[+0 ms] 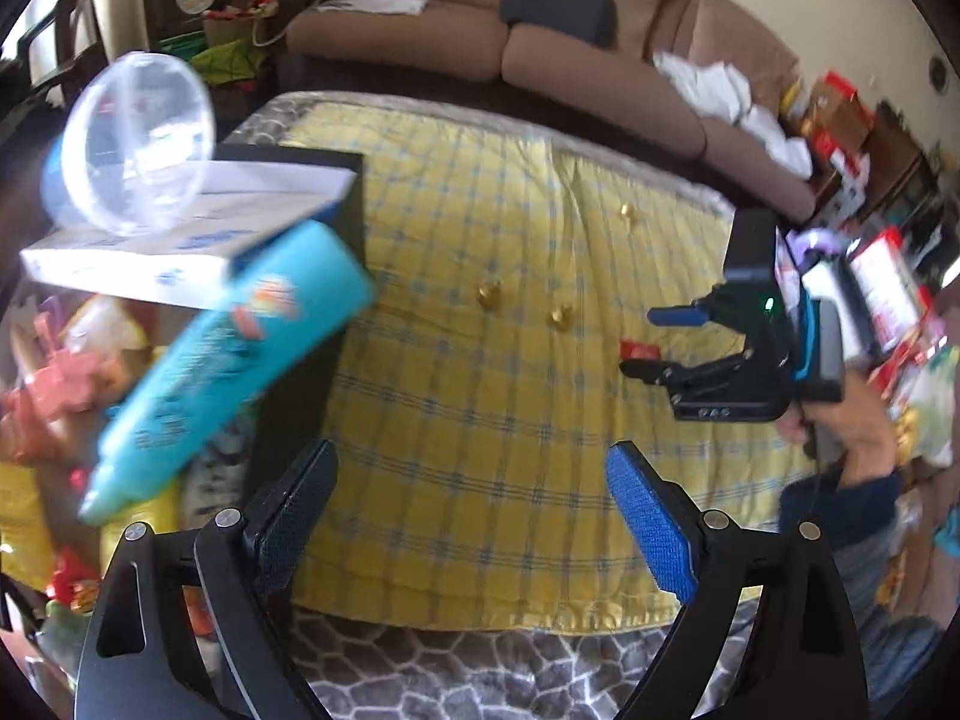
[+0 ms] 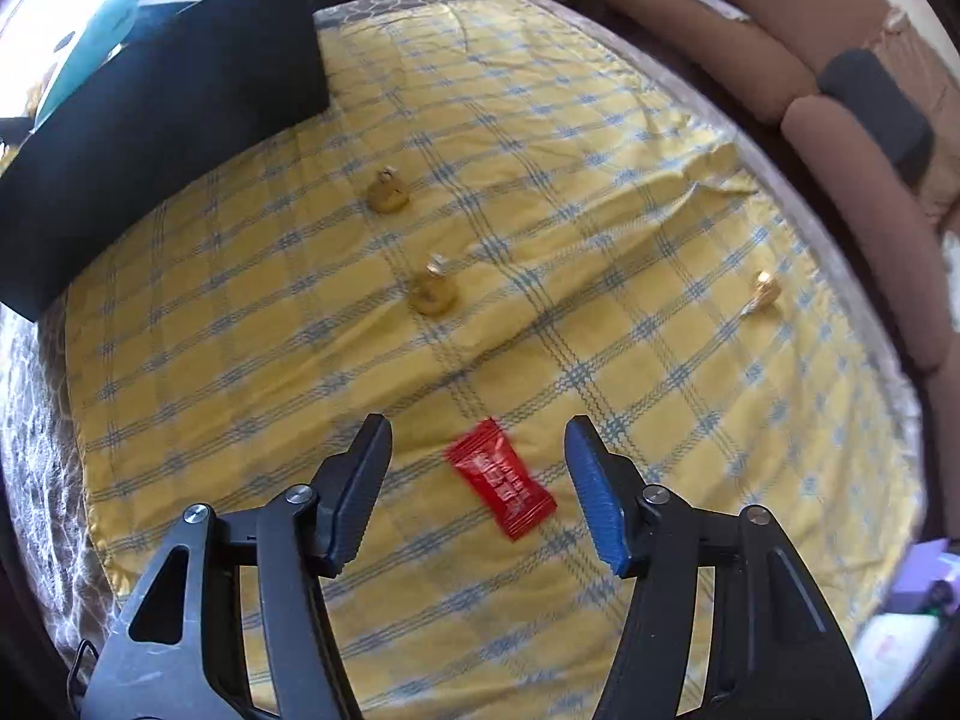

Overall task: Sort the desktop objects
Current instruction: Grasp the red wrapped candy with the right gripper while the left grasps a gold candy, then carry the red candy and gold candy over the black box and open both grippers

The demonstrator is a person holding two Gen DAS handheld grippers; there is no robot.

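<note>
between right gripper (image 2: 477, 480) fingers, red crinkled candy wrapper (image 2: 499, 479)

Left wrist view low, facing across yellow checked cloth (image 1: 480, 360), right wrist view steep, near, both sharing it.

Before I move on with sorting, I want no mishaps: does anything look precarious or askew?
Yes. In the black box, a teal tube sticks out tilted, with a white carton and a tipped clear bowl piled askew on top.
</note>
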